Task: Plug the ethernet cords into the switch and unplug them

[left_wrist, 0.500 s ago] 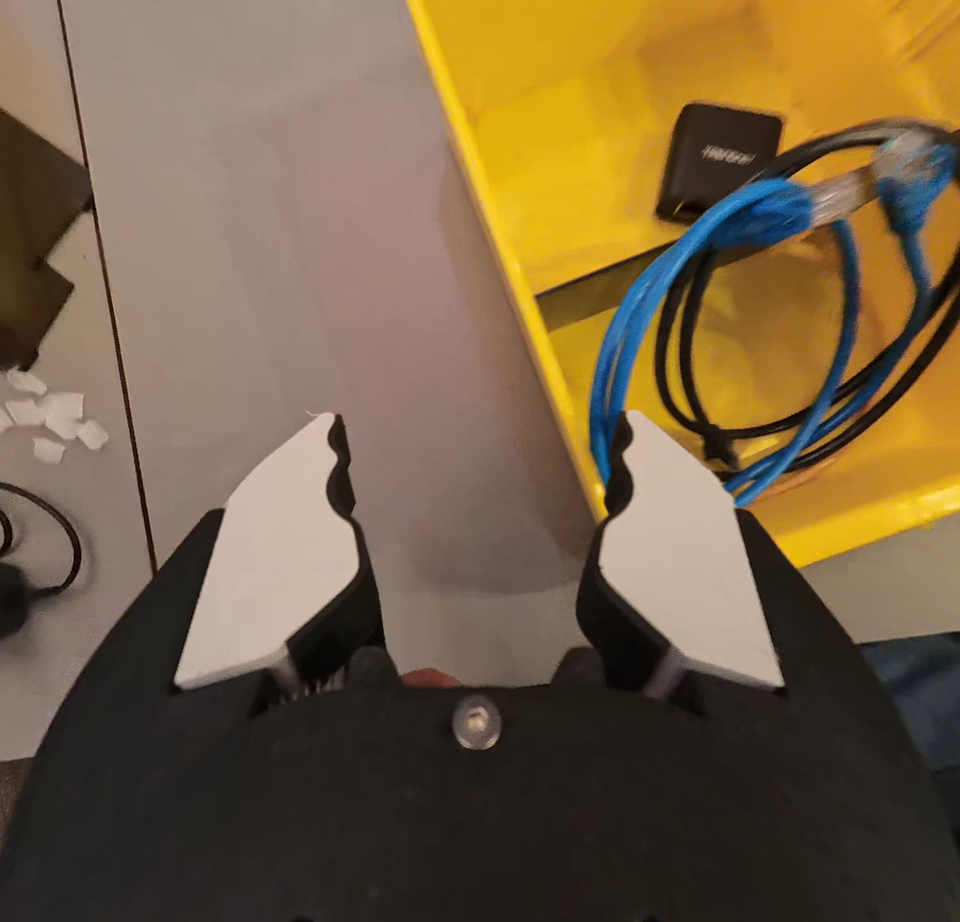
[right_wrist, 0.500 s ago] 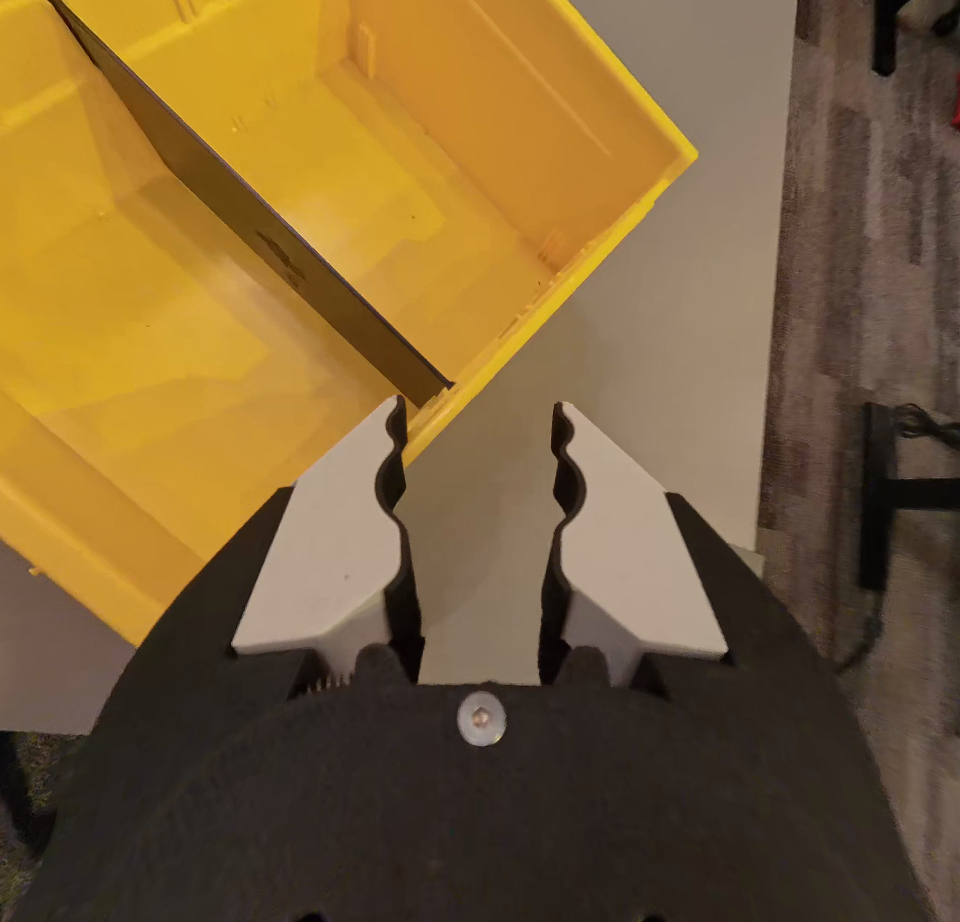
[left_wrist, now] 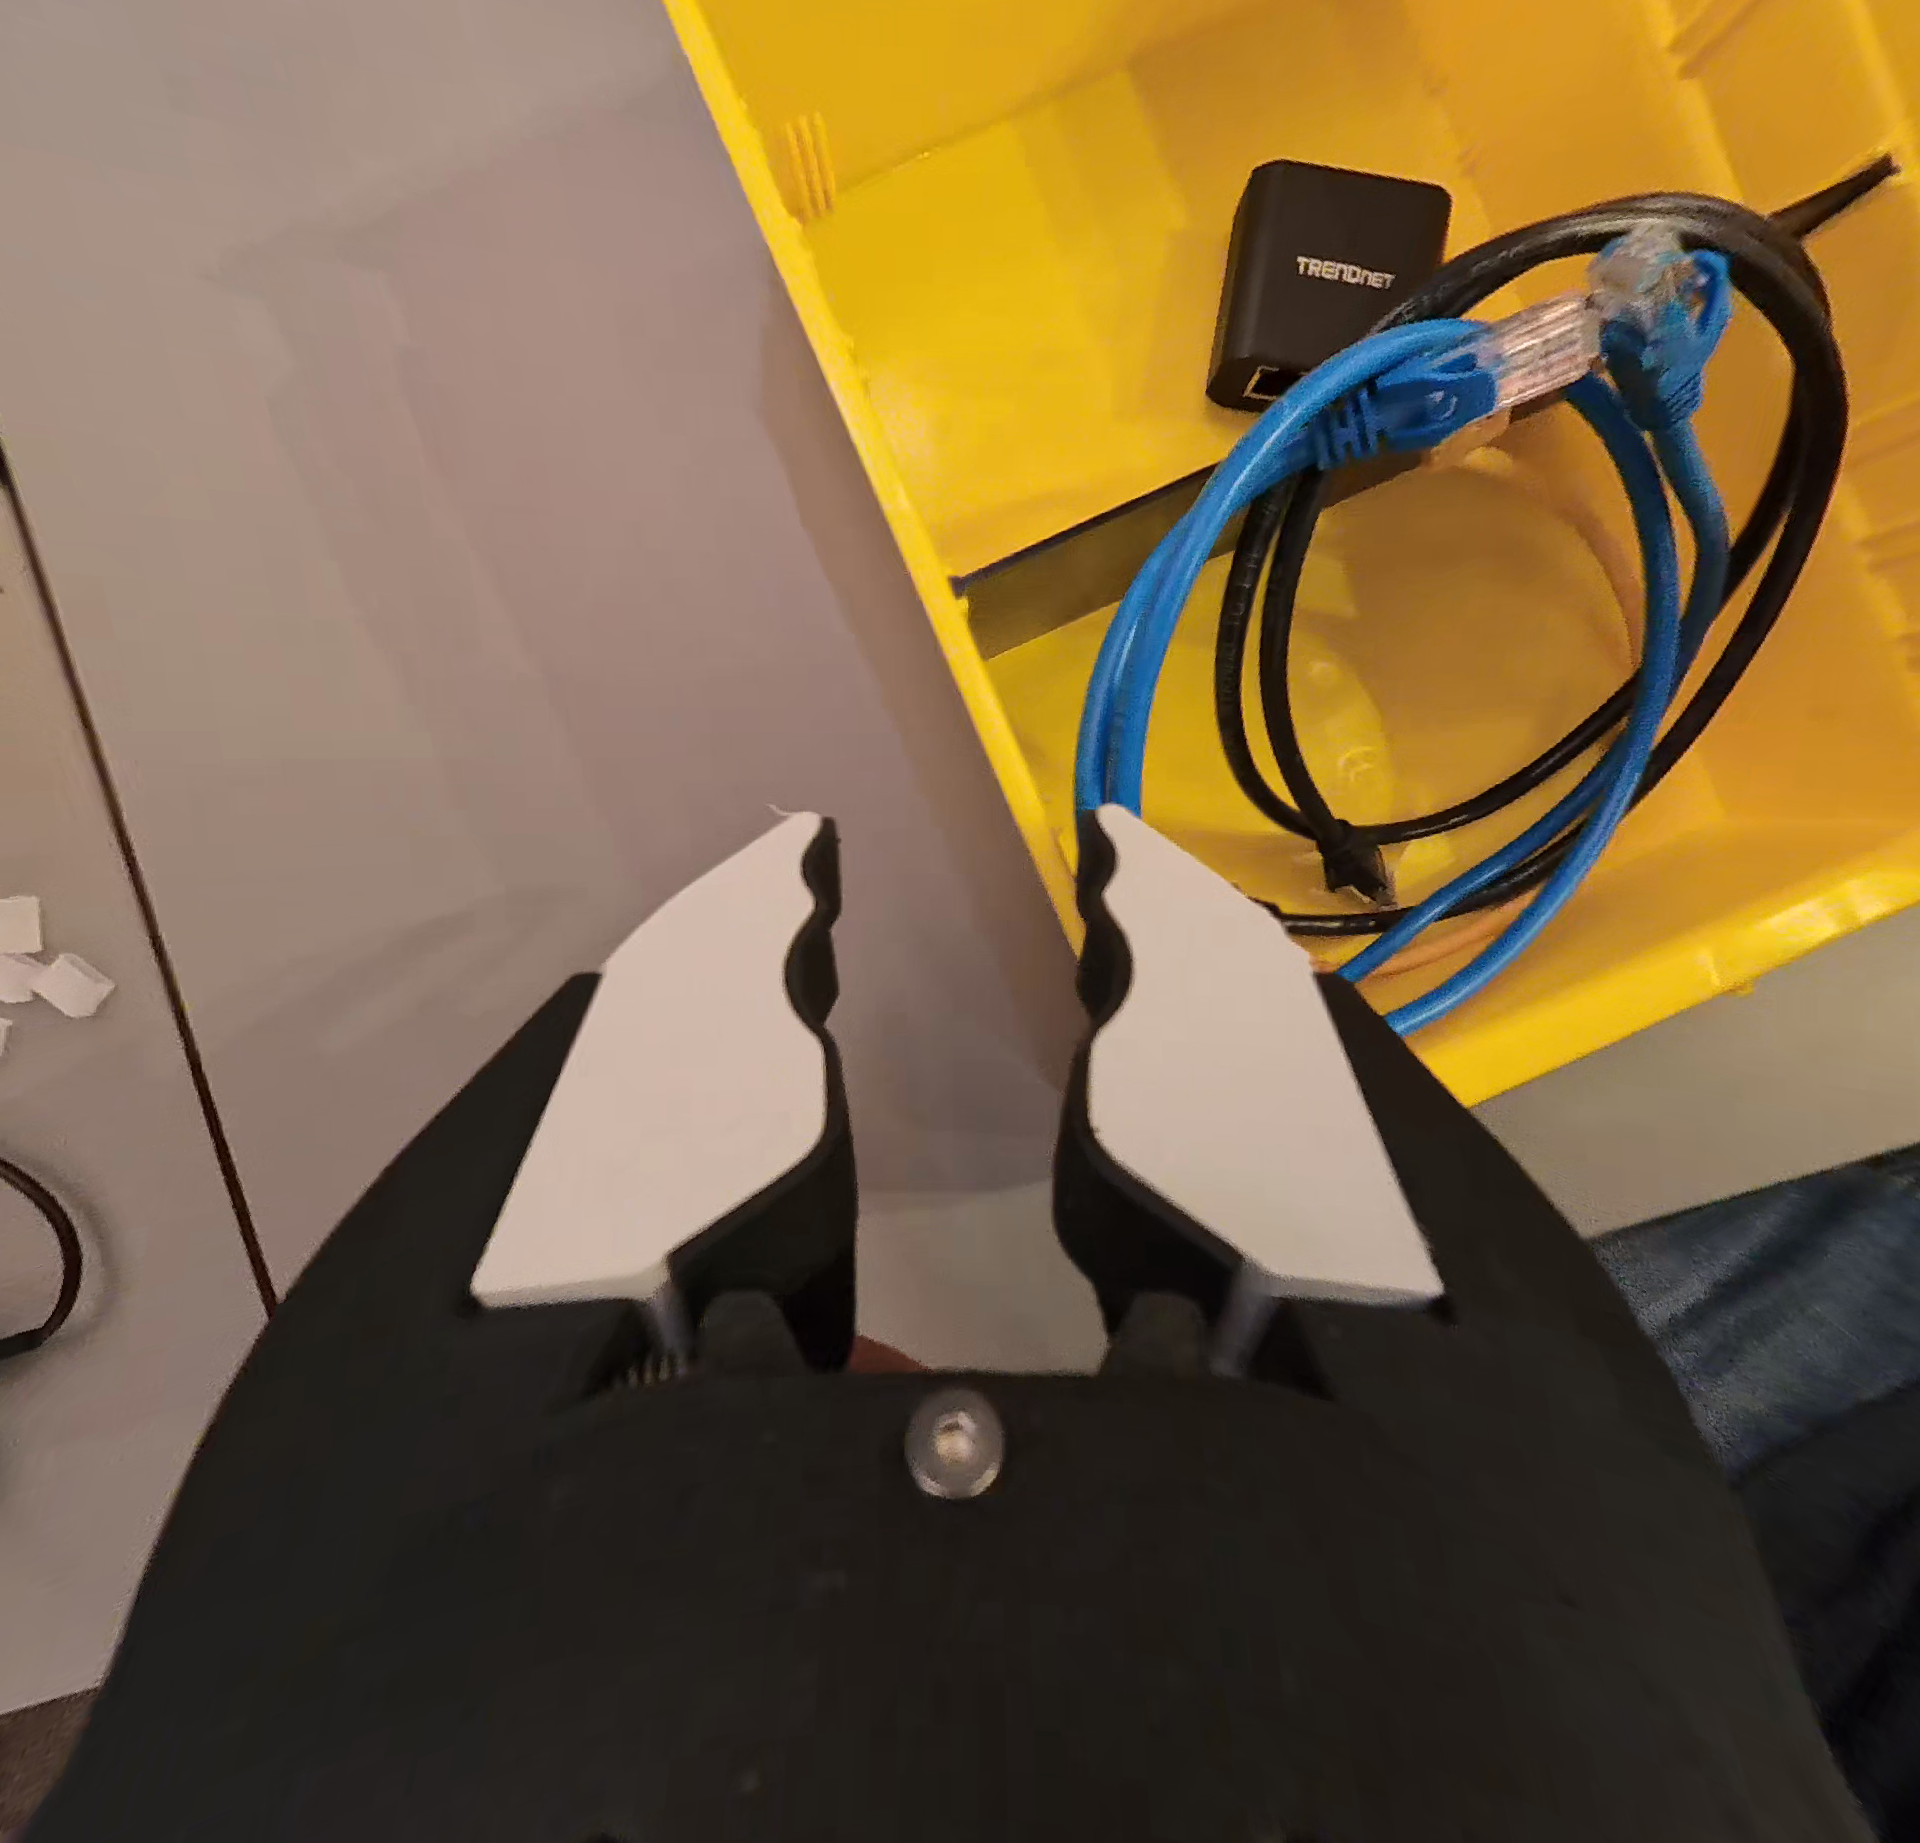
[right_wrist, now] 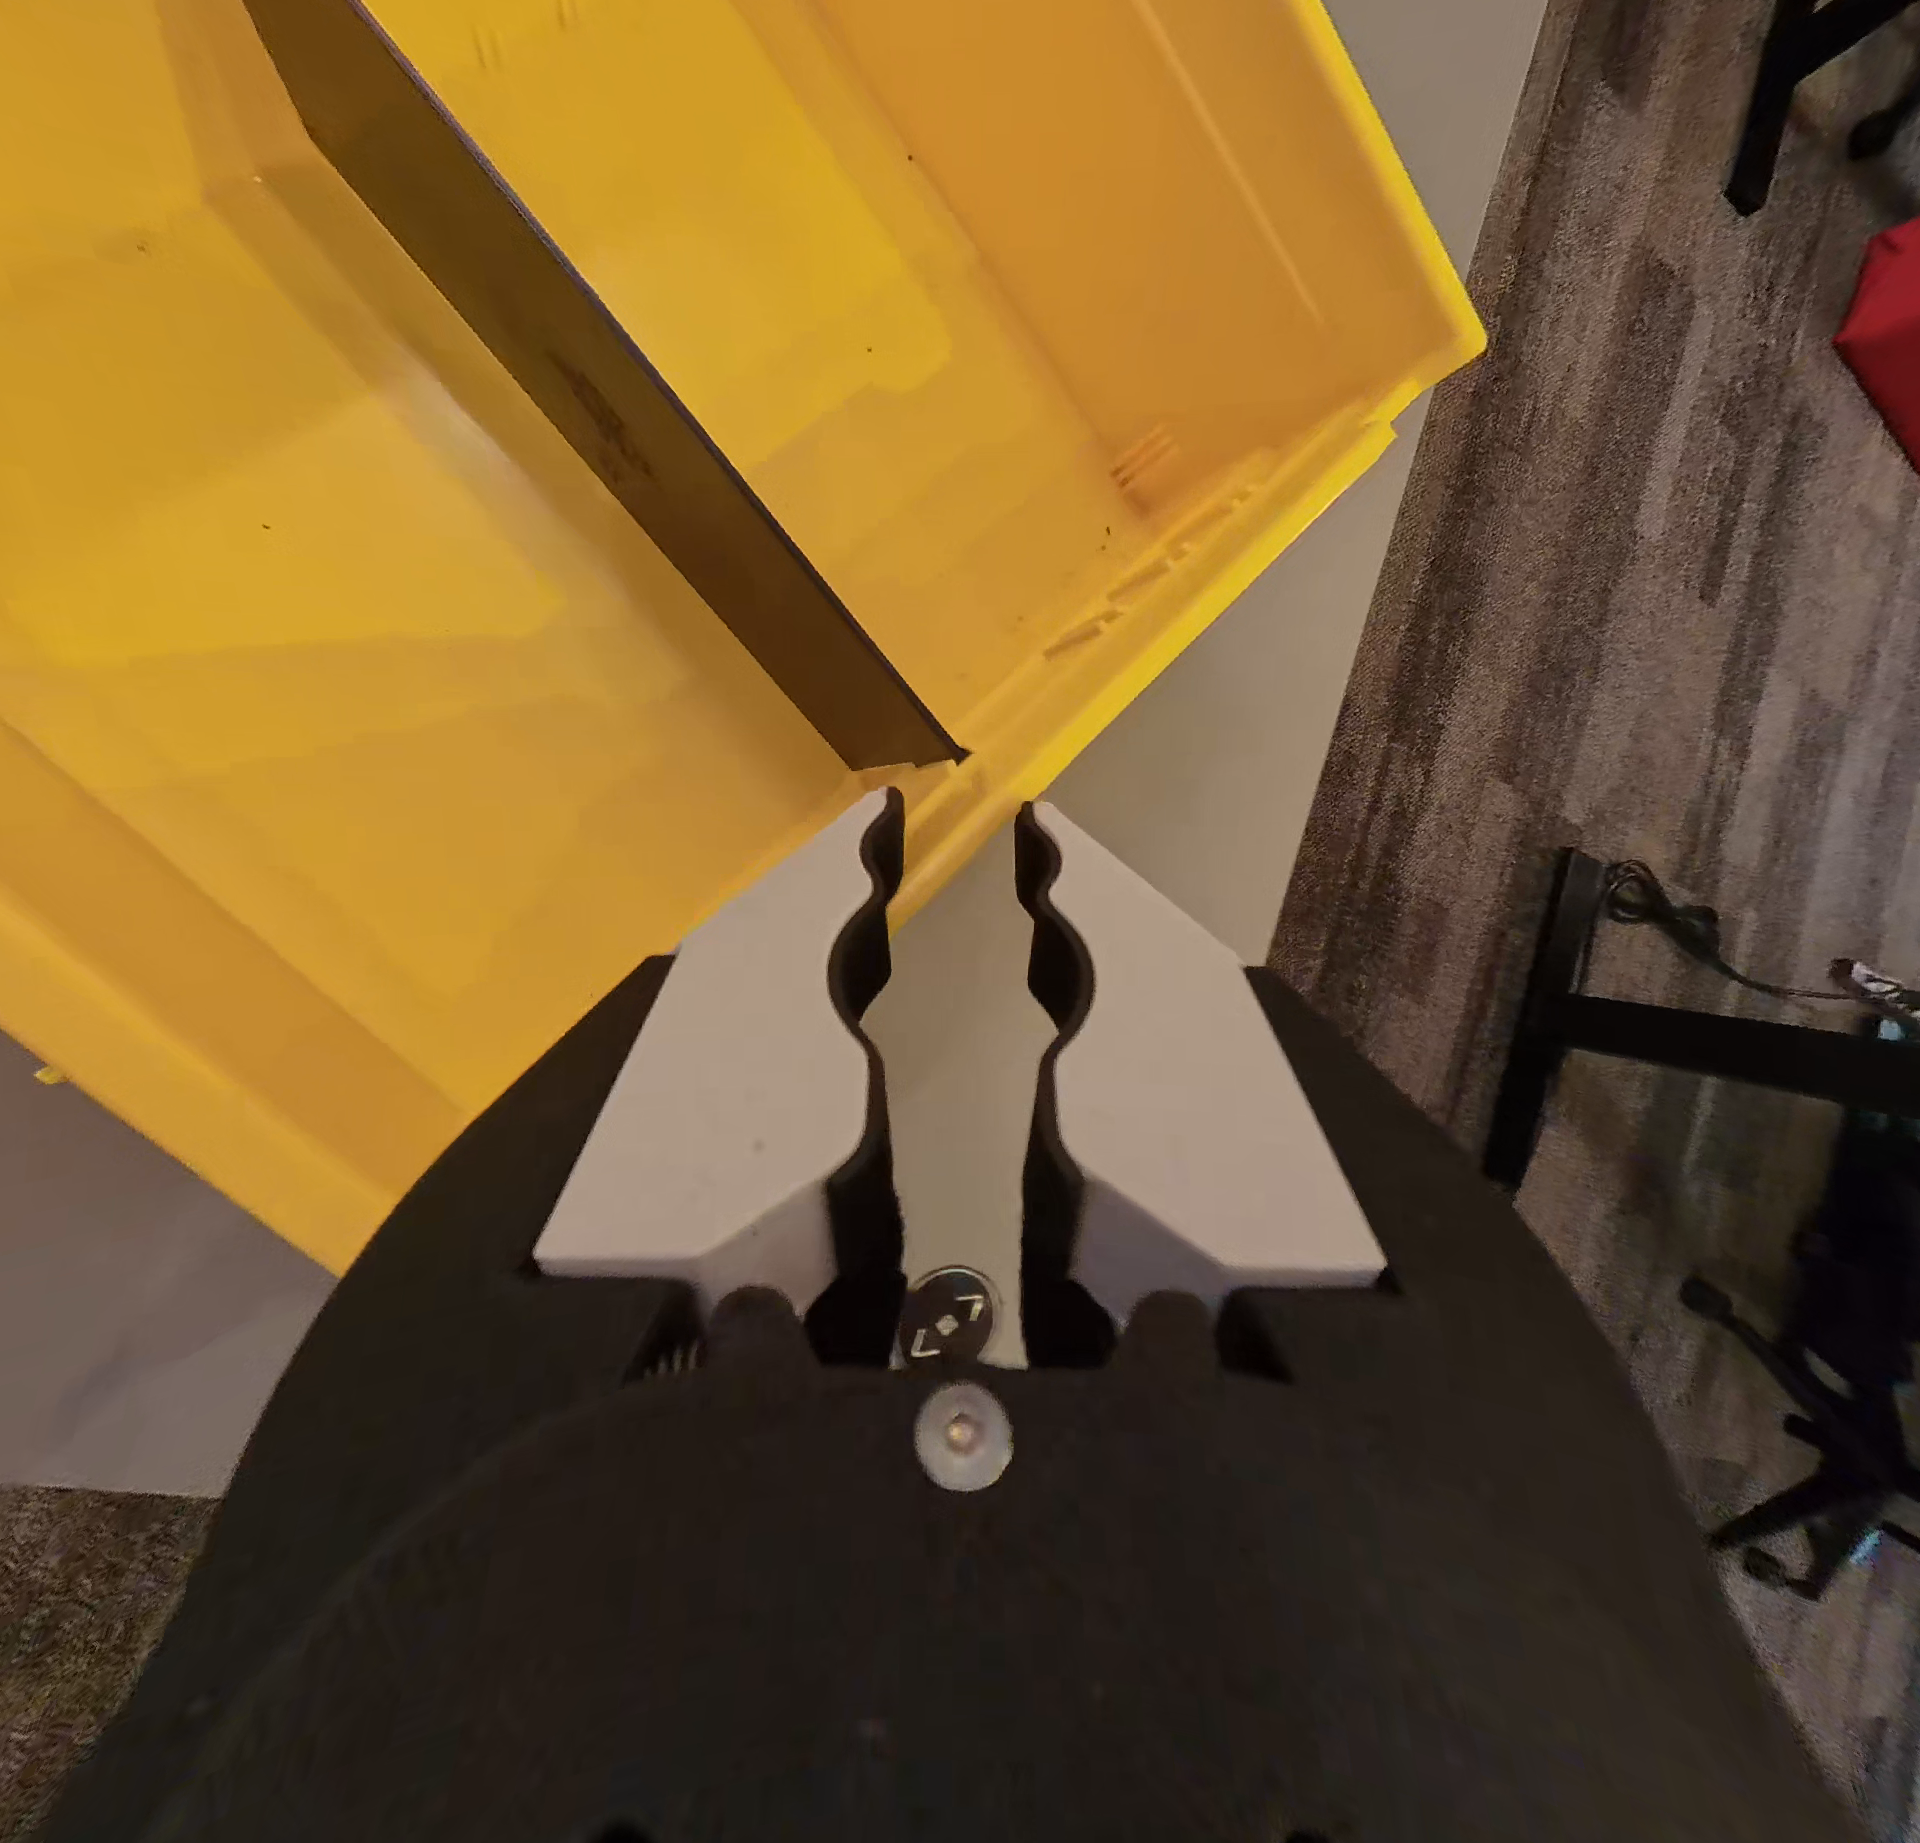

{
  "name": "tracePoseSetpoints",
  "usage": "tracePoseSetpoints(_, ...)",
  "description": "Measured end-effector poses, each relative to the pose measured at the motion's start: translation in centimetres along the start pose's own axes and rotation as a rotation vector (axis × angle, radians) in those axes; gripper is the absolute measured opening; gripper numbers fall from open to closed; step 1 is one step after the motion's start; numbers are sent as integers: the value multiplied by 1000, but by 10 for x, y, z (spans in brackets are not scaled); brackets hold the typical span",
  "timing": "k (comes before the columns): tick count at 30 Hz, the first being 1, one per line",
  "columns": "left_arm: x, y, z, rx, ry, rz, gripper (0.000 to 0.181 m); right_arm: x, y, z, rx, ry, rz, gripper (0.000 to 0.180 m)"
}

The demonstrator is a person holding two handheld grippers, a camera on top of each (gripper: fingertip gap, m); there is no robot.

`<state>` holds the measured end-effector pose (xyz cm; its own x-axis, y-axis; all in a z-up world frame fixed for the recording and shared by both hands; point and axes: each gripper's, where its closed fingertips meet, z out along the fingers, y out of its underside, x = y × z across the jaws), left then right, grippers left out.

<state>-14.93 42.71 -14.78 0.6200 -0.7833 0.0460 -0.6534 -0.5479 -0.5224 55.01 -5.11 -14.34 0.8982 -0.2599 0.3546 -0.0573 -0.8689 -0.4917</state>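
In the left wrist view a small black switch lies in the far compartment of a yellow bin. A coiled blue ethernet cord and a coiled black cord lie across the bin's black divider, with clear plugs up near the switch. My left gripper is open and empty, above the grey table beside the bin's left wall. My right gripper is open by a narrow gap and empty, its tips over the bin's rim at the divider's end.
The grey table has a seam on the left, with white paper scraps and a thin black cable beyond it. In the right wrist view the table's edge drops to a wood floor with black stands and a red object. The grippers' ends are close to 85 centimetres from one another.
Both grippers' jaws have narrowed, the right more so. The left view has shifted so the bin and cords sit closer and sharper; the right gripper has moved forward over the bin's rim.
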Motion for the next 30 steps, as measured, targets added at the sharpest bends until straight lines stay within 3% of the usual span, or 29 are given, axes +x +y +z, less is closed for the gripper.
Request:
tracePoseSetpoints(1, -1, -2, 0, 5, 0, -2, 36, 4, 1, 1, 1, -5, -20, 20)
tracePoseSetpoints(8, -17, -14, 3, -5, -116, 105, 12, 26, -3, 14, 71, -87, -107, 19)
tracePoseSetpoints(11, -6, -17, 2, 32, 28, 44, 27, 33, -5, 17, 70, -85, -109, 20)
tracePoseSetpoints(14, 8, -27, -6, 138, 176, -65, 59, 39, 2, 13, 9, -34, 29, 37)
tracePoseSetpoints(17, 13, -17, 5, 100, 196, -97, 75, 38, 8, 5, -6, 9, 138, 44)
tracePoseSetpoints(20, 17, 9, 32, -54, 164, -68, 52, 35, 11, 2, -9, 57, 152, 37)
tracePoseSetpoints(21, 16, 13, 40, -86, 142, -58, 50, 38, 13, 1, -31, 86, 168, 46)
tracePoseSetpoints(22, 13, 15, 45, -93, 117, -59, 47, 39, 15, 0, -58, 96, 176, 52)
tracePoseSetpoints(23, 10, 13, 47, -86, 98, -63, 43, 35, 16, 0, -82, 73, 167, 46)
tracePoseSetpoints(25, 1, 12, 48, -82, 72, -55, 34, 34, 14, -4, -70, 96, 180, 58)
tracePoseSetpoints(26, -7, 11, 49, -75, 50, -56, 30, 30, 12, -5, -51, 81, 199, 52)
tracePoseSetpoints(30, -23, 10, 49, -59, 56, -73, 20, 21, 20, -15, -22, 33, 314, 71)
